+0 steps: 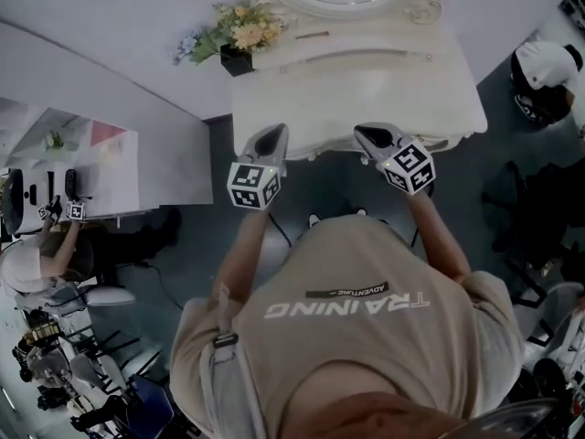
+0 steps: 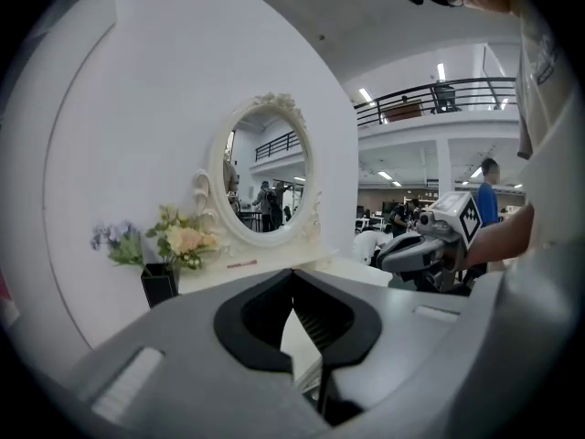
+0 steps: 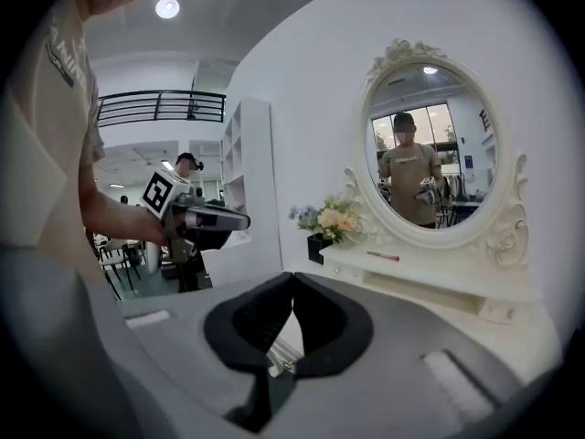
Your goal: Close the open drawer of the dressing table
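Note:
The white dressing table (image 1: 430,99) stands in front of me, its oval mirror (image 3: 430,154) at the back. Both grippers are held at its front edge, a little apart. My left gripper (image 1: 272,138) points at the left part of the edge, jaws shut with nothing between them (image 2: 292,273). My right gripper (image 1: 368,136) points at the right part, also shut and empty (image 3: 292,277). A drawer front does not show clearly in any view; the tabletop's edge and the grippers hide it.
Flowers in a black vase (image 1: 236,39) stand at the table's back left, and a thin pink stick (image 3: 382,256) lies on the raised shelf. A white wall panel (image 1: 110,53) is to the left. Dark bags and chairs (image 1: 539,208) sit to the right.

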`<move>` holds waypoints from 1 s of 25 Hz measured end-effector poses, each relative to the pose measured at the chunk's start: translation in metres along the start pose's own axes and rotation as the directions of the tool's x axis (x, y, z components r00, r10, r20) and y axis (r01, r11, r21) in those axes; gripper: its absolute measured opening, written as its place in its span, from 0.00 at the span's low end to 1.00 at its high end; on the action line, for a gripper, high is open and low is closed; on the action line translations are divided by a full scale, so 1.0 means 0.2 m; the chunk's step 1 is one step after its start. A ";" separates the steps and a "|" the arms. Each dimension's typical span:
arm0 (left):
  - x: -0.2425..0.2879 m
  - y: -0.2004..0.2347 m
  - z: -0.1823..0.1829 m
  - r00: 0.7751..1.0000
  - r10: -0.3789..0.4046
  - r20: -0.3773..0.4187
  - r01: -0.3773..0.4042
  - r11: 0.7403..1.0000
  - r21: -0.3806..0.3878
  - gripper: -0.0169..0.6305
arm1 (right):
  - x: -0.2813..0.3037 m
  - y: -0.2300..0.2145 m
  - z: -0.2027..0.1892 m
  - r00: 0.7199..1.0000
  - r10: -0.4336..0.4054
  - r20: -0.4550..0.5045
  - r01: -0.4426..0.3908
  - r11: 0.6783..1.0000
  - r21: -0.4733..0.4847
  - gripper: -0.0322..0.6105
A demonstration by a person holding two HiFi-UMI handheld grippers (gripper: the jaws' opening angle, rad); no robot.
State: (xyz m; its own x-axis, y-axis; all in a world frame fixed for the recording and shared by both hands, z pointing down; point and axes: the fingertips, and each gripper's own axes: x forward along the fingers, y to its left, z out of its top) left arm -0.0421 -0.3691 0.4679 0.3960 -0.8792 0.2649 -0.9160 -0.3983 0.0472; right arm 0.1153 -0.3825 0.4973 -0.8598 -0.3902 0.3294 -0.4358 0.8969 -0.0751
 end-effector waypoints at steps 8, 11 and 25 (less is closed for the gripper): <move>-0.11 0.03 0.37 0.988 0.041 0.151 -0.056 0.993 0.100 0.04 | -0.14 0.00 0.27 0.989 -0.092 0.112 0.096 0.995 -0.025 0.06; -0.14 0.02 0.44 0.980 0.060 0.188 -0.085 0.988 0.128 0.04 | -0.21 -0.06 0.35 0.966 -0.176 0.192 0.185 0.982 -0.028 0.06; -0.16 0.01 0.49 0.970 0.082 0.230 -0.094 0.995 0.038 0.04 | -0.27 -0.01 0.33 0.975 -0.127 0.183 0.143 0.987 -0.075 0.06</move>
State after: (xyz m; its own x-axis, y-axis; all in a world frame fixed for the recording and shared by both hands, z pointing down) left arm -0.0495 -0.3673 0.3654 0.3232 -0.9455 0.0390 -0.9460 -0.3239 -0.0143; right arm 0.1461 -0.3766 0.4179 -0.8314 -0.5326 0.1587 -0.5330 0.8450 0.0434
